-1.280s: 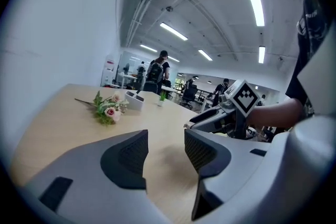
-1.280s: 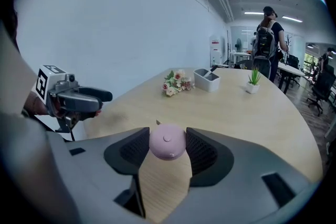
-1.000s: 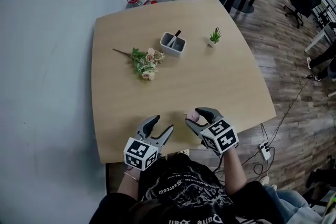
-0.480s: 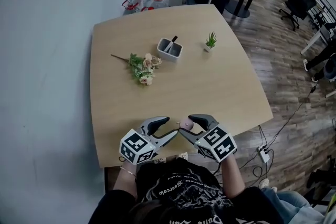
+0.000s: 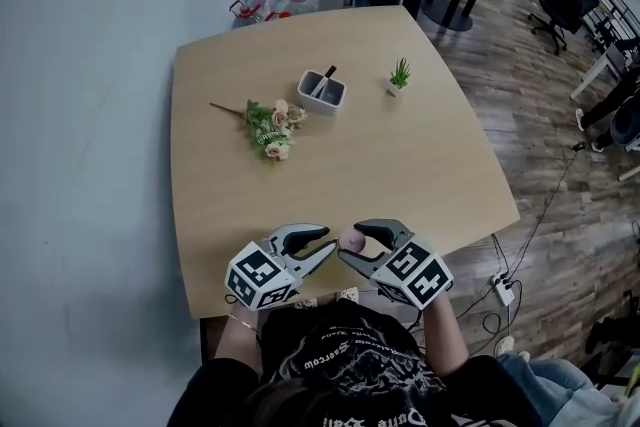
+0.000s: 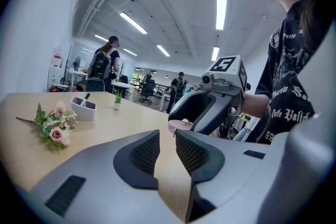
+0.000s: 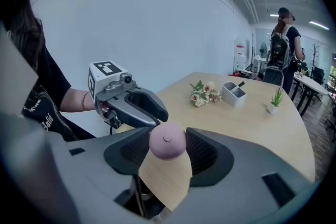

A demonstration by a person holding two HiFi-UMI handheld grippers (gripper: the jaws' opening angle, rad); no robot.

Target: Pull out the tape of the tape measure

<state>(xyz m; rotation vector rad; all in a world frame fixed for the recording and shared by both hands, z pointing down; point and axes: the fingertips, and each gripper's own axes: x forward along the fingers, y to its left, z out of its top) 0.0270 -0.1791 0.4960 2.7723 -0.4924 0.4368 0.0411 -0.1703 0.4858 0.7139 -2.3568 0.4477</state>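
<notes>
Pale wood table (image 5: 230, 215), near edge: I'm clamping small round pink tape measure (image 7: 167, 141) in right gripper (image 5: 350, 243), jaws wide on it. Left gripper (image 6: 167, 136) jaws just been closing, narrow gap, nothing btwn, tips just beside it. Pull not begun yet.

White Gothic lettering runs in lines across the person's black T-shirt (image 6: 292, 93). In the left gripper view the ornate letters bend with the lens and no word reads with certainty; in the head view the print lies upside down and blurred. The white cube (image 5: 258, 277) on the left gripper (image 5: 327, 247) and the white cube (image 5: 413, 273) on the right gripper (image 5: 350, 245) bear black-and-white square code patterns only. The small red-and-white signs (image 6: 56, 56) on the far wall are too small to read
</notes>
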